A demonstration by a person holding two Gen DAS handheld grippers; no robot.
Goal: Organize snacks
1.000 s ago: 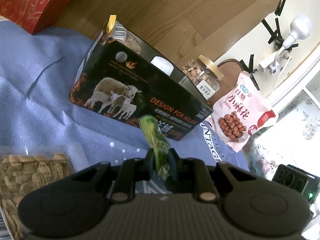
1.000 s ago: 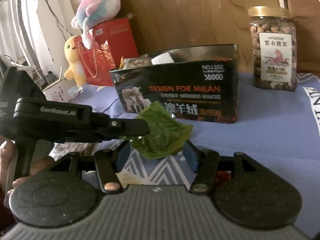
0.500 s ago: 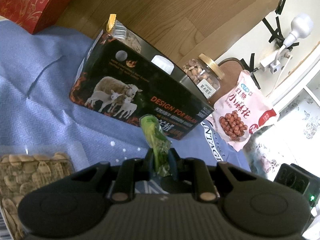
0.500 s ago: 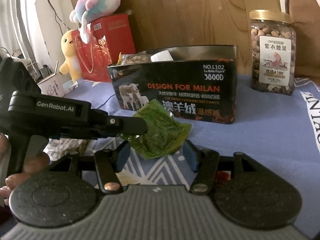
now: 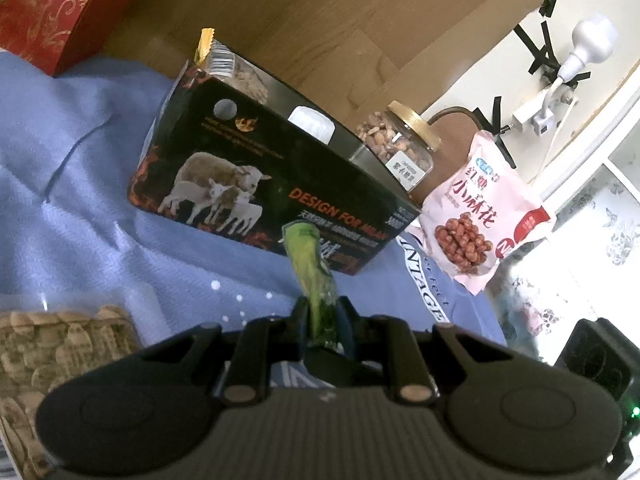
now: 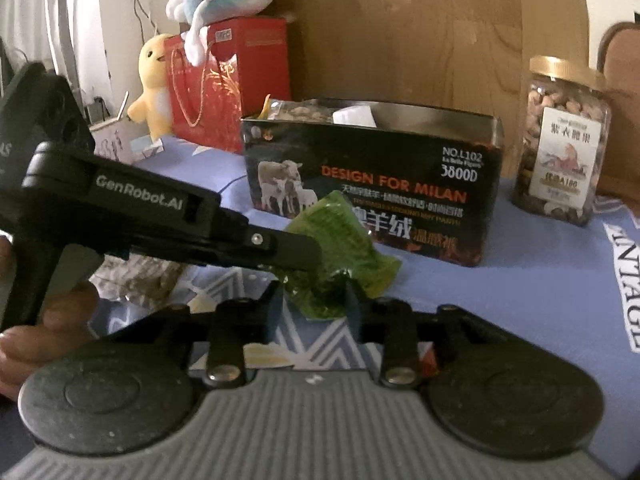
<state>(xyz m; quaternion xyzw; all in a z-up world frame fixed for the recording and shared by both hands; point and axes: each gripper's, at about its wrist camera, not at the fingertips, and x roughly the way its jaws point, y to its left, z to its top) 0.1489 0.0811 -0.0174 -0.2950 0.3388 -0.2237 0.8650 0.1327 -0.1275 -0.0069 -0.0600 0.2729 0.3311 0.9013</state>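
Green packet held up before the box

The left gripper (image 5: 322, 318) is clamped on a crinkly green foil snack packet (image 6: 340, 240), in front of the black sheep-printed cardboard box (image 6: 372, 184); the right gripper's (image 6: 314, 300) fingers seem parted, gripping nothing.

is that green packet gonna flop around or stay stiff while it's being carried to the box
Probably floppy: the green packet is thin crinkled film, pinched edge-on by the left hand-held gripper. Its free end leans sideways in the left wrist view. Likely light, so it may slip from the pinch.

Nut jar (image 6: 562, 142) right of box (image 6: 372, 184)
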